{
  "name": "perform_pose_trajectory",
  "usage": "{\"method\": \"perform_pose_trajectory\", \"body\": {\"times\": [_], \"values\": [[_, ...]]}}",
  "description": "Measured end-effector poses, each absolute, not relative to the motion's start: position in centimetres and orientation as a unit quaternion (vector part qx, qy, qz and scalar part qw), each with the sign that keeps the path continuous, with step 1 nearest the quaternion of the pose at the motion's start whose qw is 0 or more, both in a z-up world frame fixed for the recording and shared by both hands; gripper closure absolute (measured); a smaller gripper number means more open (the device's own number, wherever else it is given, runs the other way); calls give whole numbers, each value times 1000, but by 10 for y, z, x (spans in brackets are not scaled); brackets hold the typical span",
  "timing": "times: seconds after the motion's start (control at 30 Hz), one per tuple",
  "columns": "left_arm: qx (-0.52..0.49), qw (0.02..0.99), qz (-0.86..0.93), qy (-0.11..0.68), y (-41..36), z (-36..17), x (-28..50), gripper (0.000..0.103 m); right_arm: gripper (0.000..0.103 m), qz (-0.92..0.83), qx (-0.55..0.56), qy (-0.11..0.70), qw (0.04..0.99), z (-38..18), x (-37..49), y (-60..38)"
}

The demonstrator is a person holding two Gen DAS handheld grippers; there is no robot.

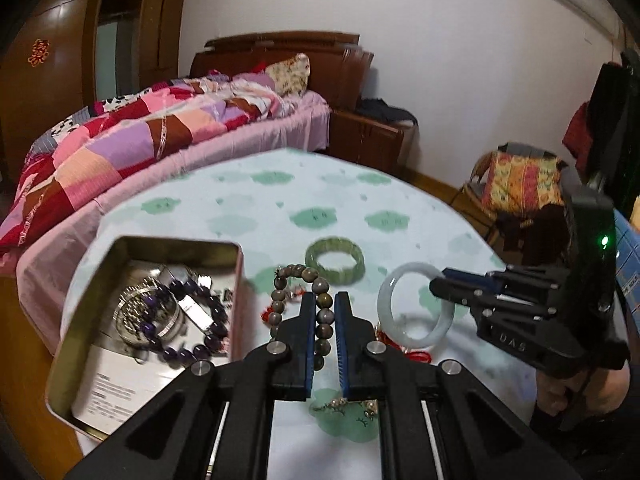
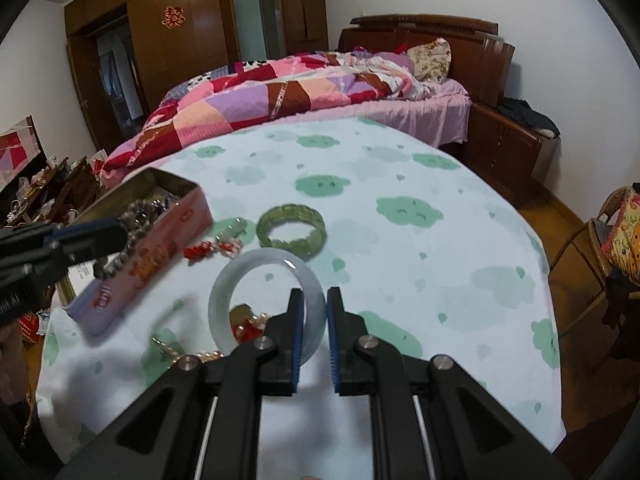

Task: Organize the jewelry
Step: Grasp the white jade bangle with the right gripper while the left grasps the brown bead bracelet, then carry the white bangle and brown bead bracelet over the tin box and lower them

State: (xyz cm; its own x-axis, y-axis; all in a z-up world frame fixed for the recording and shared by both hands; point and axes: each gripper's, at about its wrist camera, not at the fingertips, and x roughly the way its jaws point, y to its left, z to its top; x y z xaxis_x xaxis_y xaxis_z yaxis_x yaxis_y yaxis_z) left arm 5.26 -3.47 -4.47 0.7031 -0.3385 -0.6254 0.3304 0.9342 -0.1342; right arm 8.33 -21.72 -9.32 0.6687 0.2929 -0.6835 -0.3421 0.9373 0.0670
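Left wrist view: two hand-held grippers, each clamped on one bracelet, above a table of jewelry.

Nearest, the left gripper [image 1: 325, 300] has its jaws nearly closed on one string of brown beads [image 1: 280, 296], which hangs just right of the tin. The right gripper [image 2: 315, 296], marked "UAS" in this view, pinches one pale jade bangle [image 2: 228, 280], raised and tilted over the table [image 2: 400, 168]. Beyond them one green segmented bracelet [image 1: 335, 258] lies flat on the cloud-print cloth. One open tin [image 1: 80, 300] at left holds one purple bead bracelet [image 1: 192, 344], a silver piece and a printed sheet, too blurred to read. Farthest stands one bed [image 1: 160, 136].
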Motion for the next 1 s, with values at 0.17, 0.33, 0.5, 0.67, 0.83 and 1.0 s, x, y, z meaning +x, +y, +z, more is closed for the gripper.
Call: {"method": "perform_pose_trajectory", "body": {"times": [0.17, 0.33, 0.5, 0.67, 0.83, 1.0], "values": [[-13, 930, -175, 322, -24, -31, 49, 95, 90, 181, -39, 357, 916, -81, 83, -209], [-13, 935, -163, 314, -13, -26, 47, 95, 90, 192, -47, 351, 915, -75, 84, -196], [-22, 938, -143, 315, 4, -26, 49, 95, 90, 205, -57, 346, 914, -70, 88, -179], [-31, 942, -121, 312, 26, -26, 49, 95, 90, 224, -70, 337, 912, -62, 94, -154], [-33, 944, -98, 314, 44, -30, 51, 95, 90, 244, -79, 334, 907, -58, 99, -128], [-43, 942, -85, 323, 59, -39, 55, 95, 90, 262, -99, 330, 902, -59, 102, -98]]}}
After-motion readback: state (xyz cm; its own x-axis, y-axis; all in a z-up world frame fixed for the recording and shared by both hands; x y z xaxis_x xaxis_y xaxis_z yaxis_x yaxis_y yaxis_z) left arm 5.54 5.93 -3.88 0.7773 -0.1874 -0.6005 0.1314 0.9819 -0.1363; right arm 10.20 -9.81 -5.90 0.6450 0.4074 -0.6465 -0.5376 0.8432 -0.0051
